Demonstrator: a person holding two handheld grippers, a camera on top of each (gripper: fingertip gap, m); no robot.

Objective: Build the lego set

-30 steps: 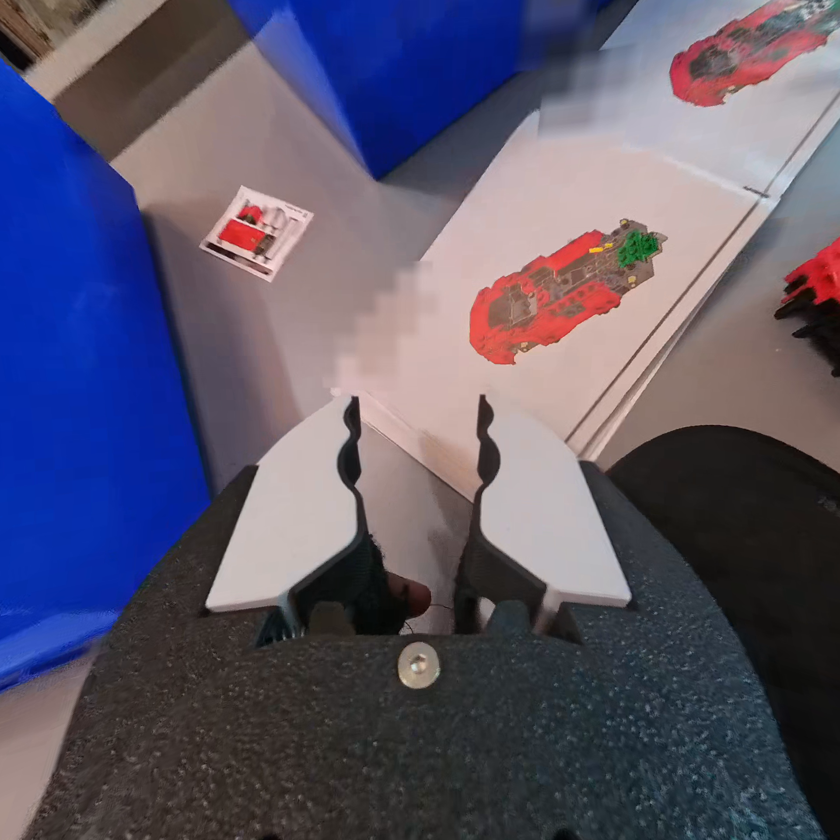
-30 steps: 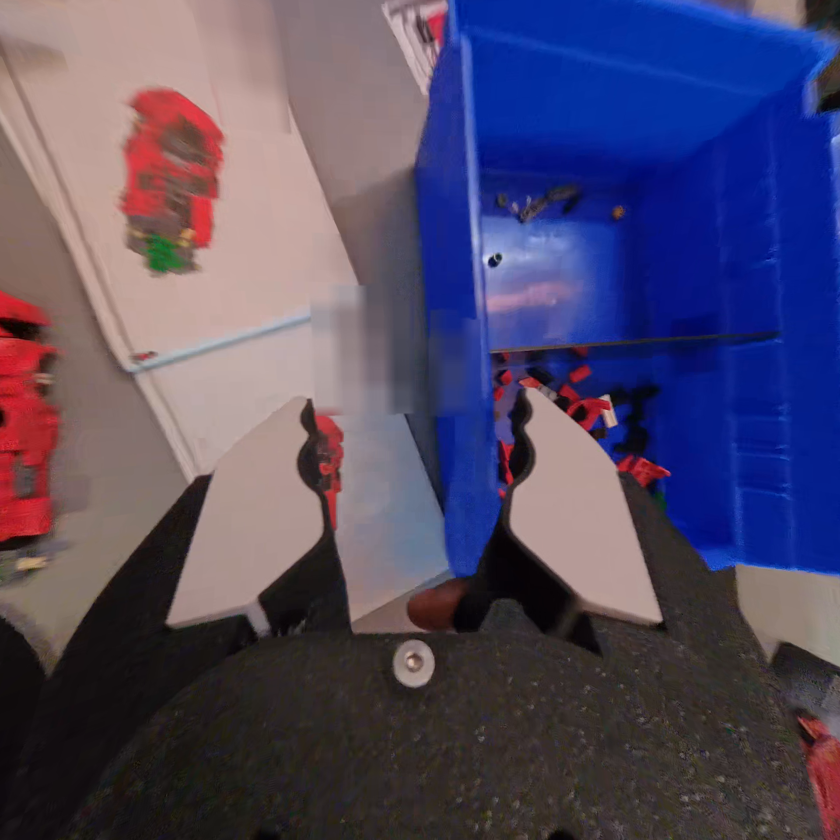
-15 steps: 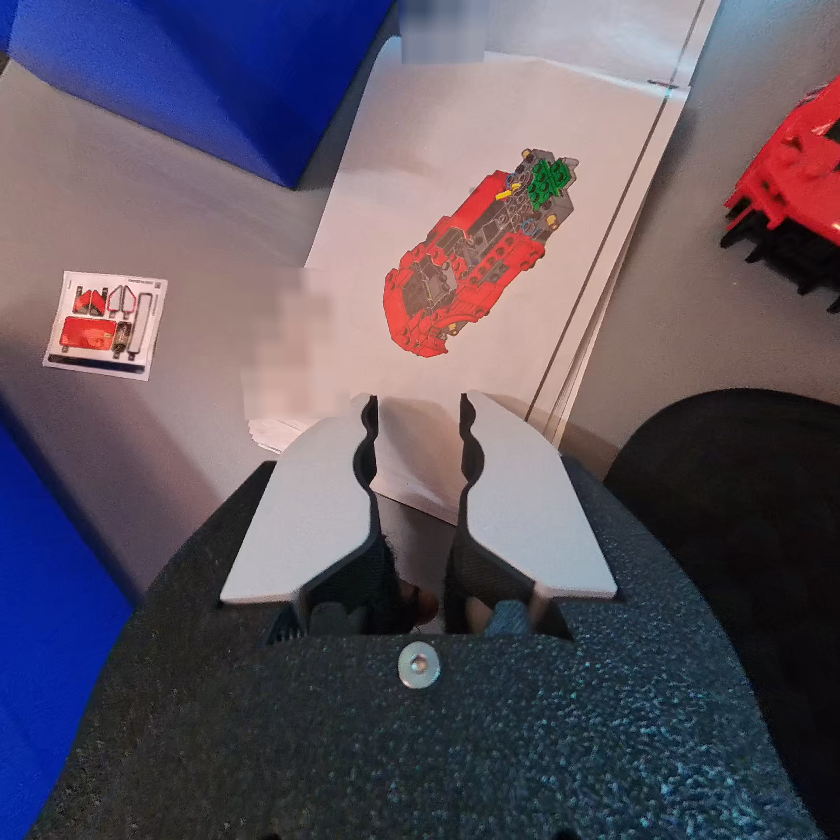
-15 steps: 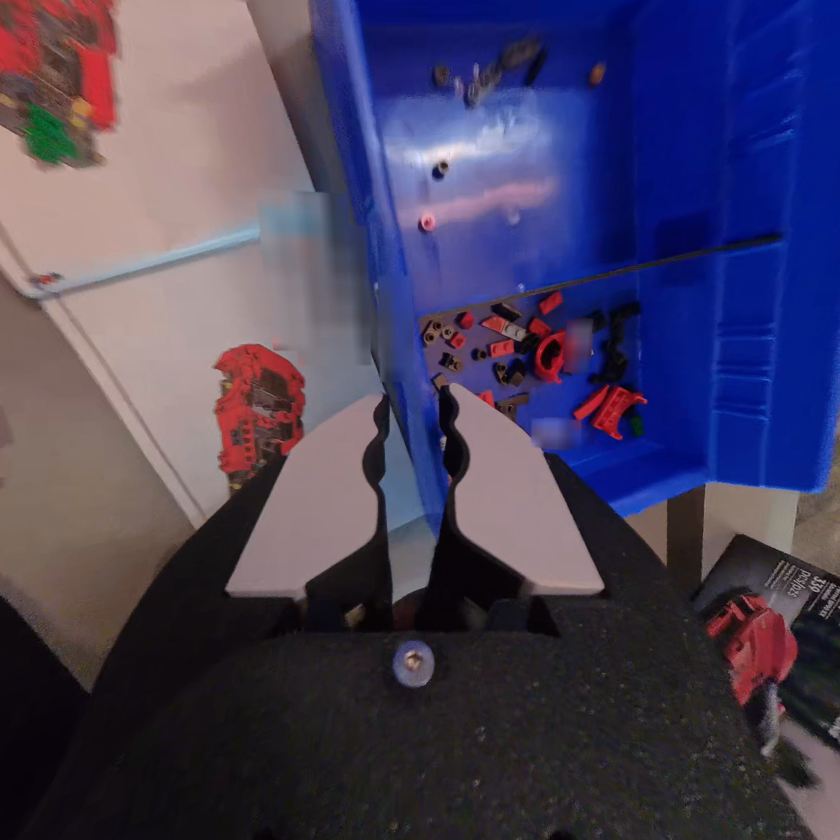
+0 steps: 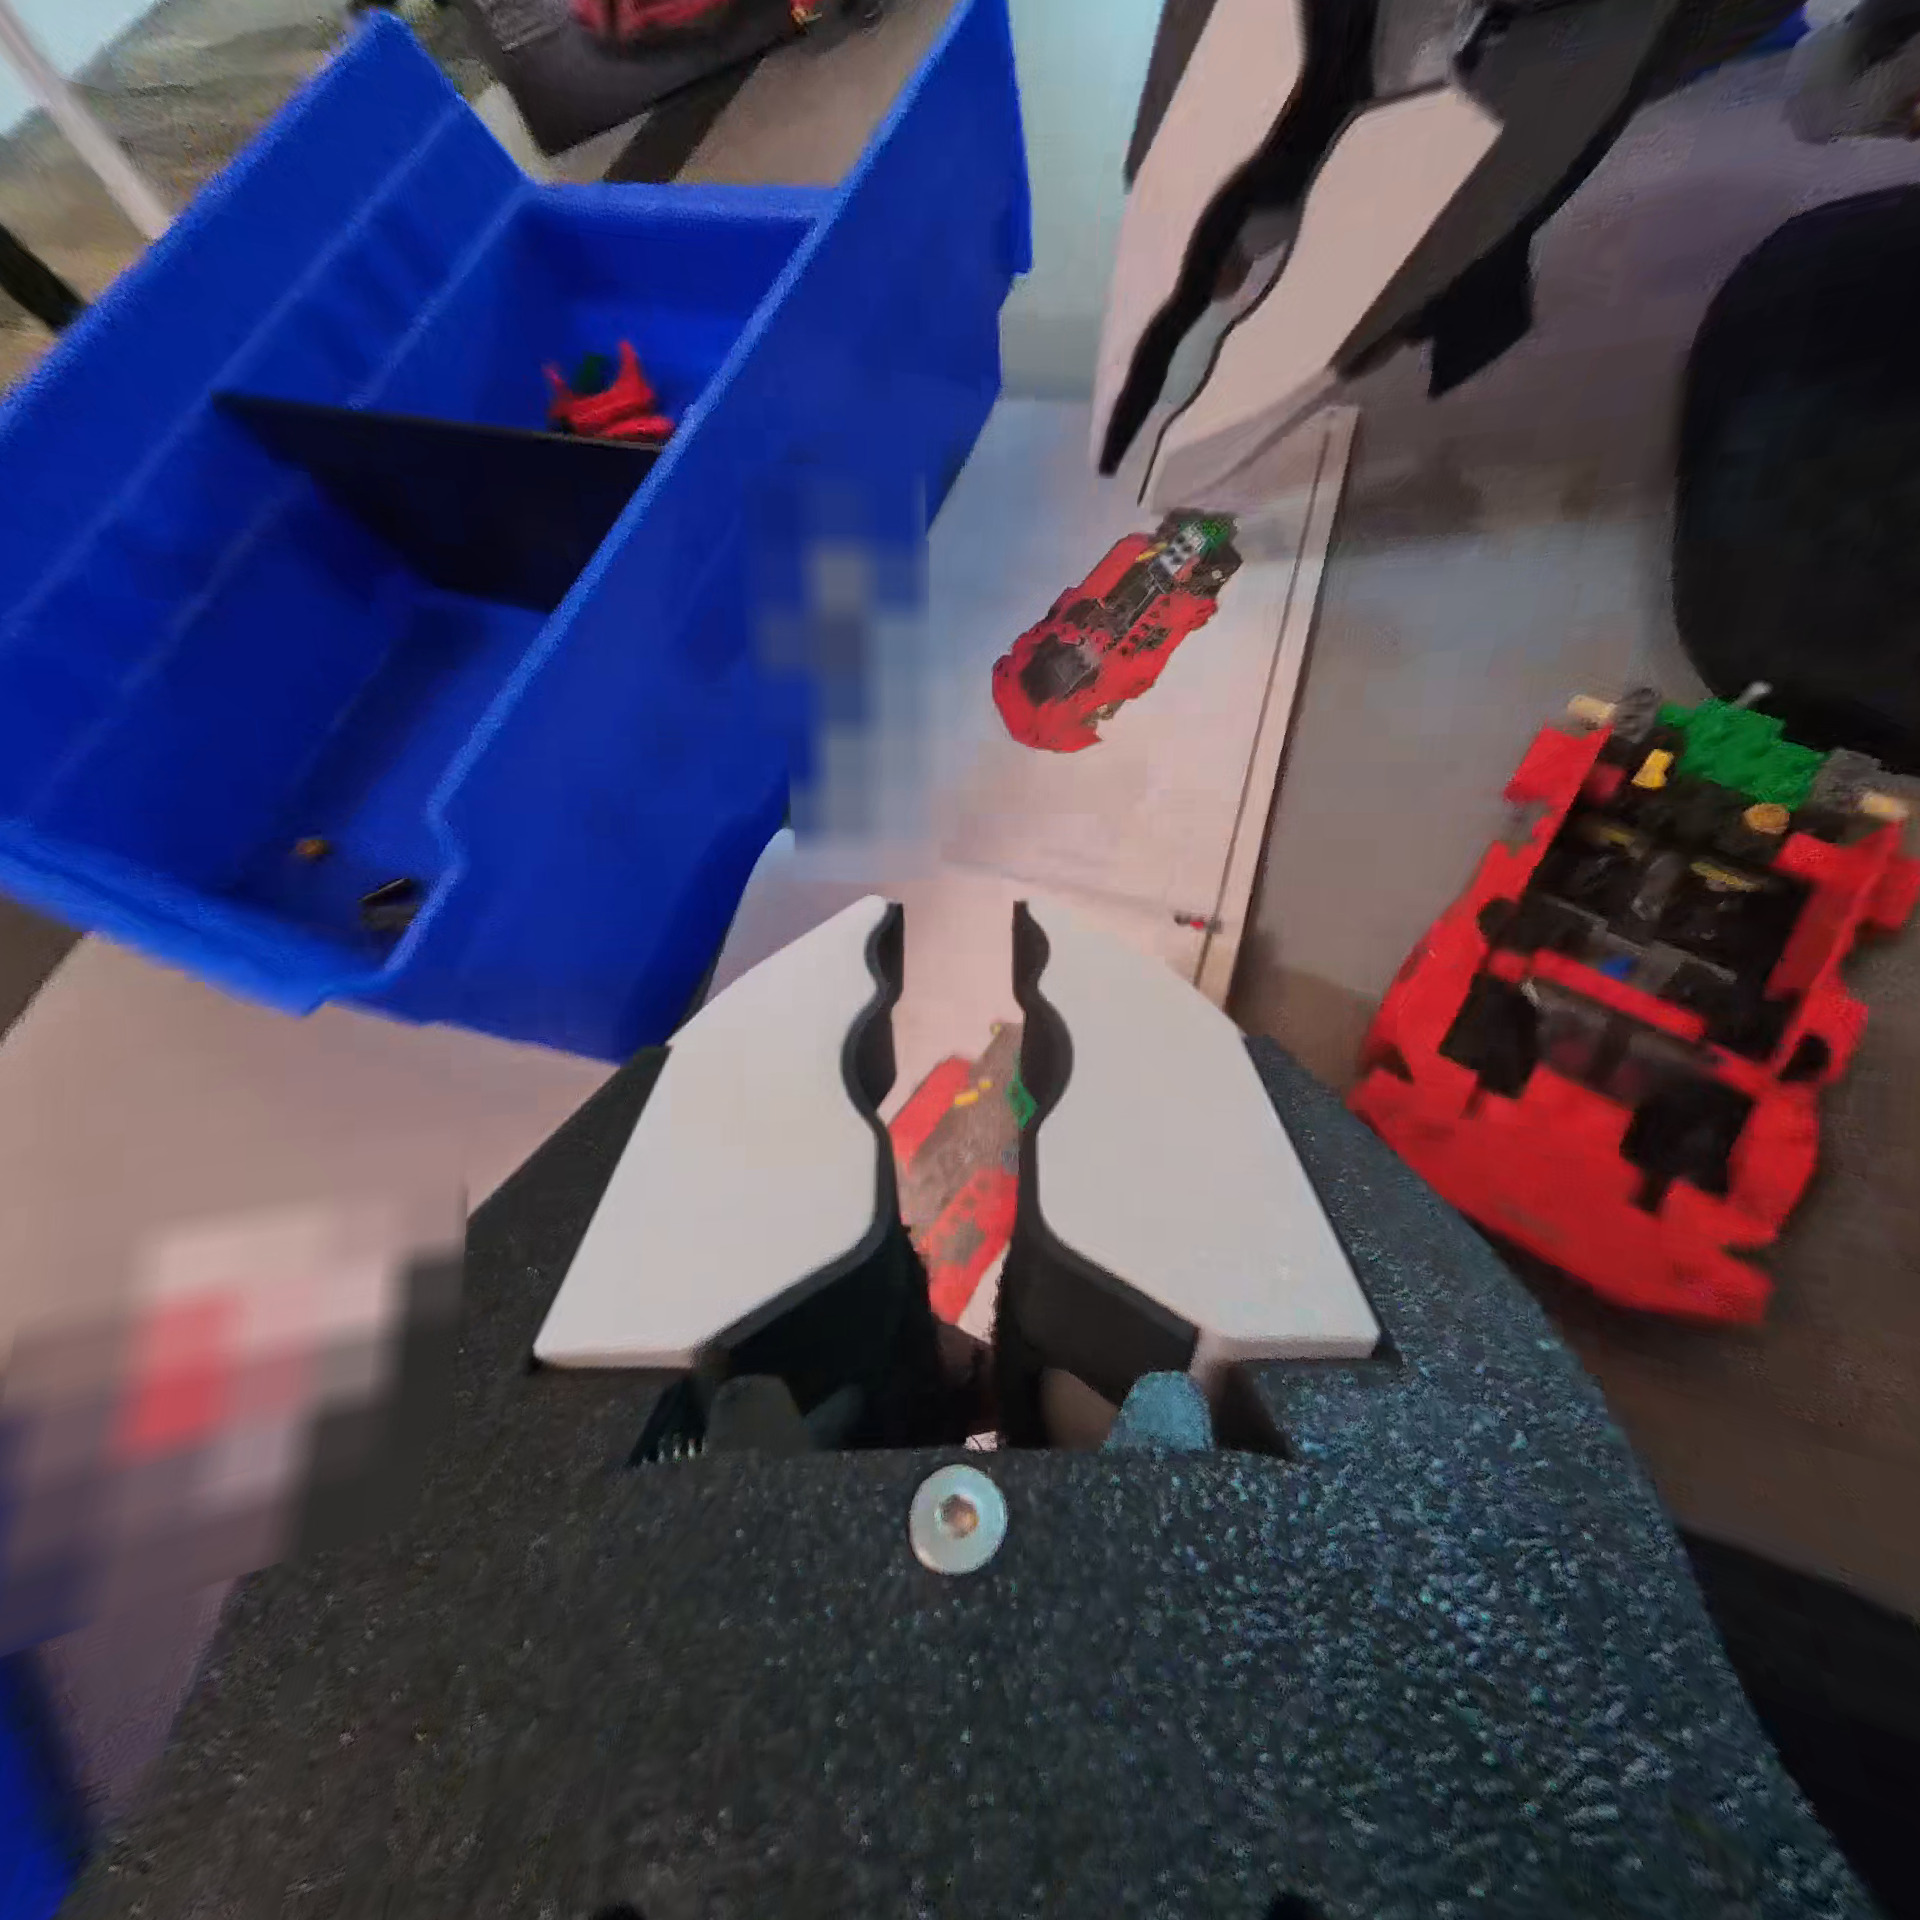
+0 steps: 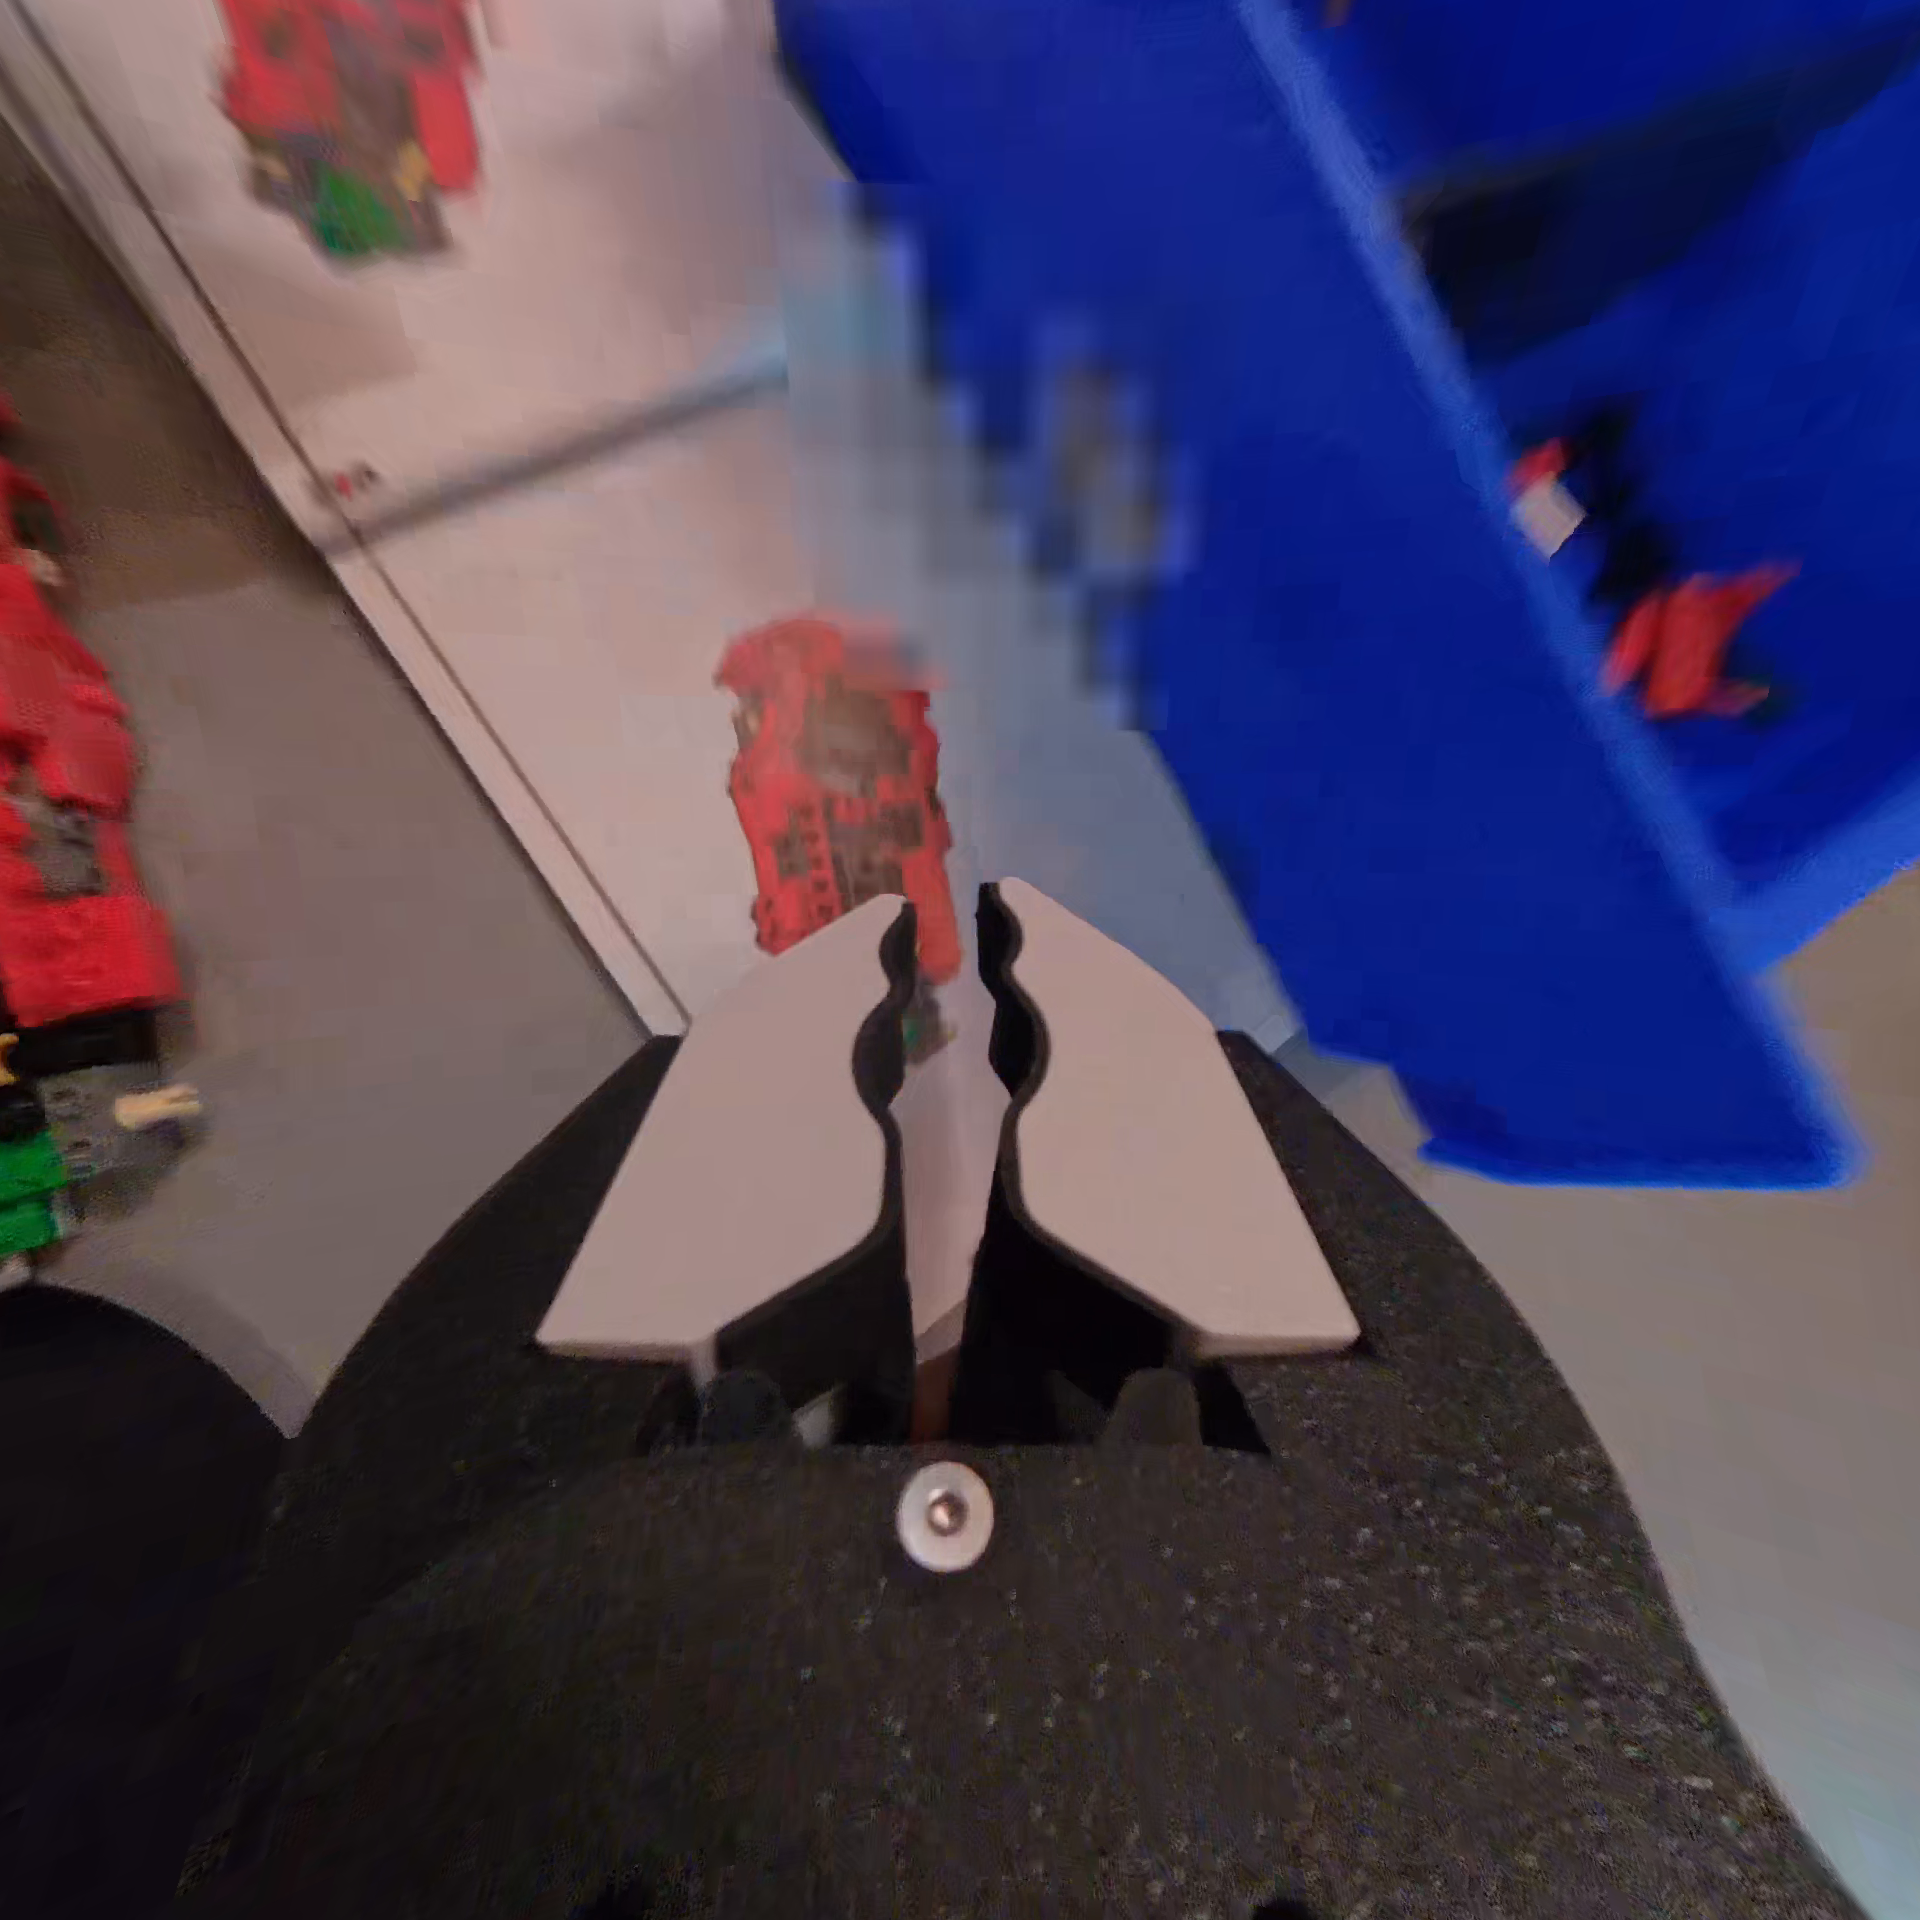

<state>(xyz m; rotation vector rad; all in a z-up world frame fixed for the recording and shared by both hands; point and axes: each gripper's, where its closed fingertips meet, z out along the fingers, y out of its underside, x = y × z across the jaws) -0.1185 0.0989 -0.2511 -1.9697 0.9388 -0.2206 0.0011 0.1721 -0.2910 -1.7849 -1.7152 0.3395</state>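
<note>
**Both claws empty, car model off to the side**

Notably, the left claw [image 5: 956,925] held nothing: its two grey fingers stood a narrow gap apart, released, above the open instruction booklet [image 5: 1122,790]. The half-built red car [image 5: 1621,1029], with black parts inside and a green block at one end, sat on the grey table [image 5: 1455,582] to the right of this claw, near it but not touching, just past the booklet's edge. To the left of the claw stood a blue bin [image 5: 644,582] with a dark divider; a red piece lay in the far compartment and a few small dark pieces in the near one.

The right claw [image 6: 943,906] was likewise empty, its fingers nearly together with a slim gap between them. It hung over the booklet [image 6: 582,582], directly above a printed picture of the red car. The car model [image 6: 62,831] appeared at the left edge of this view, well apart from the claw and cut off by the frame. The blue bin [image 6: 1351,727] filled the upper right, with red and black pieces visible inside, though blurred.

Only the left wrist view showed the model nearly whole, and it also caught the right claw [image 5: 1132,457] at the top, pointing down over the booklet. Only the right wrist view showed a small pale piece [image 6: 156,1107] lying on the table beside the model.
</note>
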